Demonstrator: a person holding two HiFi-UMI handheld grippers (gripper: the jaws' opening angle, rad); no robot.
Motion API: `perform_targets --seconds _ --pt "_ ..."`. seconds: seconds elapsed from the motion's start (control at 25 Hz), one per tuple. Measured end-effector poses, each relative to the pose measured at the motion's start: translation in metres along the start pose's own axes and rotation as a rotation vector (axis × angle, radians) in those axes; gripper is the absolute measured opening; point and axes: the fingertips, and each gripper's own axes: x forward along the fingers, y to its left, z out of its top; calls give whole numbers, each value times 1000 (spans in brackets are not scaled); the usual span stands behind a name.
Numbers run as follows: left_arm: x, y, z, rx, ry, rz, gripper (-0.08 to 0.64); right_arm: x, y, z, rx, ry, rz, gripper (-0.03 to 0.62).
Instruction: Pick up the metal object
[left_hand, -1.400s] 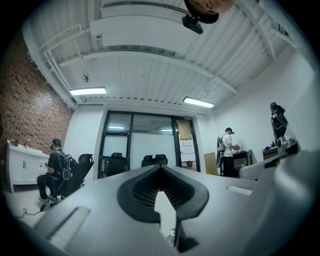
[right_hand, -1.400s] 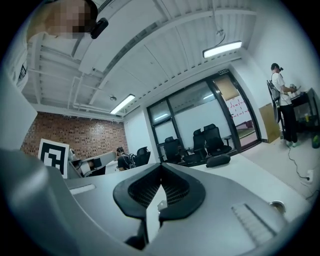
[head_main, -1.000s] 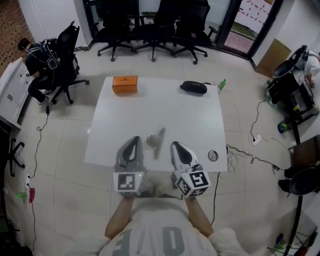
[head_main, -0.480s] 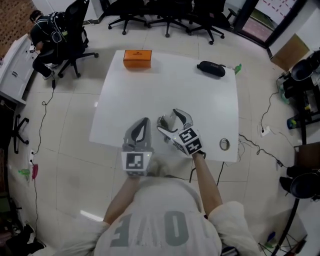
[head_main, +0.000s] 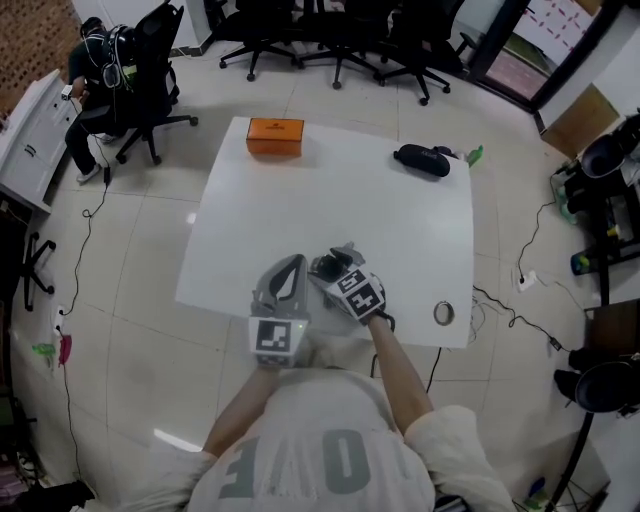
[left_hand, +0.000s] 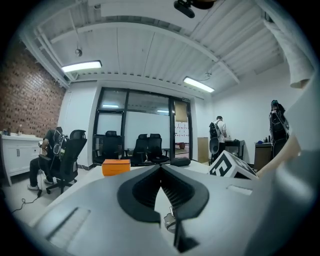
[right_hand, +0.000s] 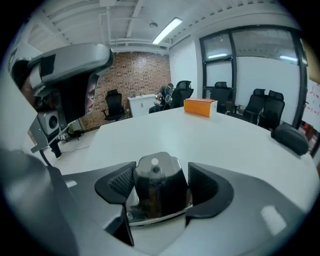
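Observation:
The metal object (head_main: 327, 264) is a shiny grey piece lying near the front edge of the white table (head_main: 330, 195). My right gripper (head_main: 334, 266) reaches over it from the right. In the right gripper view the metal object (right_hand: 157, 187) stands between the two dark pads (right_hand: 121, 183). The jaws are closing around it, and a thin gap still shows at the right pad. My left gripper (head_main: 294, 264) rests just left of the object with its jaws together and nothing in them. In the left gripper view, that left gripper (left_hand: 161, 170) points across the table.
An orange box (head_main: 275, 136) sits at the table's far left, a black case (head_main: 421, 160) and a green item (head_main: 474, 154) at the far right. A round metal ring (head_main: 443, 313) lies by the front right corner. Office chairs and a seated person (head_main: 95, 55) surround the table.
My right gripper has swung forward and left onto the metal object, and its jaws went from shut to spread around it. The left gripper has barely moved.

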Motion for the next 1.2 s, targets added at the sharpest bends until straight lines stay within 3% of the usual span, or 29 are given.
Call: perform_targets --seconds 0.16,0.28,0.4,0.64,0.8,1.0,1.2 --pt "3 1 -1 -2 7 -2 0 -3 0 -2 -17 11 -24 314" --pt "4 1 3 -4 -2 0 0 -18 -6 8 31 -53 -51 310" --pt "5 6 15 -7 -32 13 0 -49 -19 37 87 -197 -116 308" --pt "3 22 65 20 -144 56 0 -145 -40 98 285 -602 -243 307" --pt "6 15 84 50 -184 31 0 -187 -32 114 361 -746 -281 307" --pt "9 -4 73 62 -152 -34 0 -199 -21 109 328 -726 -355 308" --pt "10 -2 70 47 -146 -53 0 -206 -20 108 374 -740 -388 307"
